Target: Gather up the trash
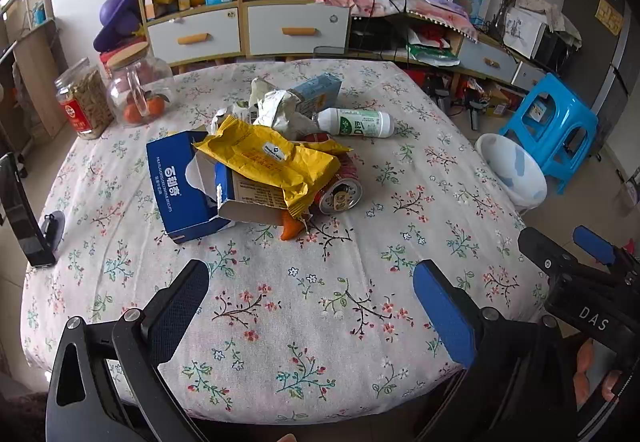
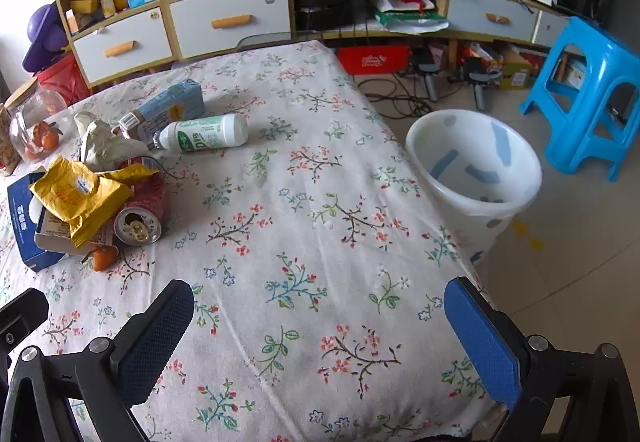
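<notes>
A heap of trash lies on the flowered tablecloth (image 1: 304,306): a yellow wrapper (image 1: 272,158), a blue tissue box (image 1: 176,186), a red can (image 1: 340,194) on its side, crumpled paper (image 1: 280,110), a white bottle (image 1: 356,122), a light blue carton (image 1: 316,90) and an orange peel (image 1: 292,228). My left gripper (image 1: 312,302) hovers open over the near tablecloth, short of the heap, nothing between its fingers. My right gripper (image 2: 320,330) is open too, over the cloth's right side; the can (image 2: 138,222), bottle (image 2: 204,134) and wrapper (image 2: 76,198) lie to its upper left. A white bin (image 2: 476,170) stands on the floor beside the table.
Two glass jars (image 1: 138,82) stand at the table's far left, and a black stand (image 1: 24,218) at its left edge. A blue plastic stool (image 2: 588,98) sits beyond the bin. Shelves, drawers and cables line the back wall. The right gripper's body shows at the left wrist view's right edge.
</notes>
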{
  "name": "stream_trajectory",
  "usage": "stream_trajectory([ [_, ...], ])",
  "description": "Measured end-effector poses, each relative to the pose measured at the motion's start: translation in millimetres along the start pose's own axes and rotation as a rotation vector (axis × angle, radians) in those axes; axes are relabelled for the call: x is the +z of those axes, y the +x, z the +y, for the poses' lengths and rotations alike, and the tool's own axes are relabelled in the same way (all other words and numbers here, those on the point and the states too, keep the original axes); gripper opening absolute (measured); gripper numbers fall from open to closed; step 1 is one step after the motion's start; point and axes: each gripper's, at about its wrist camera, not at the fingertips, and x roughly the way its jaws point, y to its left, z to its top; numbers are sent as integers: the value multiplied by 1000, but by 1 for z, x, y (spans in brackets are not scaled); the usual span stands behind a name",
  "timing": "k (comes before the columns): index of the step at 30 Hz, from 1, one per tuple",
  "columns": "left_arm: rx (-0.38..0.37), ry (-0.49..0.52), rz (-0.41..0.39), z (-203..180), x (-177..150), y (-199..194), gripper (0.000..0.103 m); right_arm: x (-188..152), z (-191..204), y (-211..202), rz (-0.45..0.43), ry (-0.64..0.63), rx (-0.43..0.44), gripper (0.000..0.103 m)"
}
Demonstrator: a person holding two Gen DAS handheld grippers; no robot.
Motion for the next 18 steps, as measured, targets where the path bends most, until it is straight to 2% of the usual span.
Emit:
stream_trajectory([
  [18,1,-2,2,1,0,1,103,-1,-1,1,2,5,5,103],
])
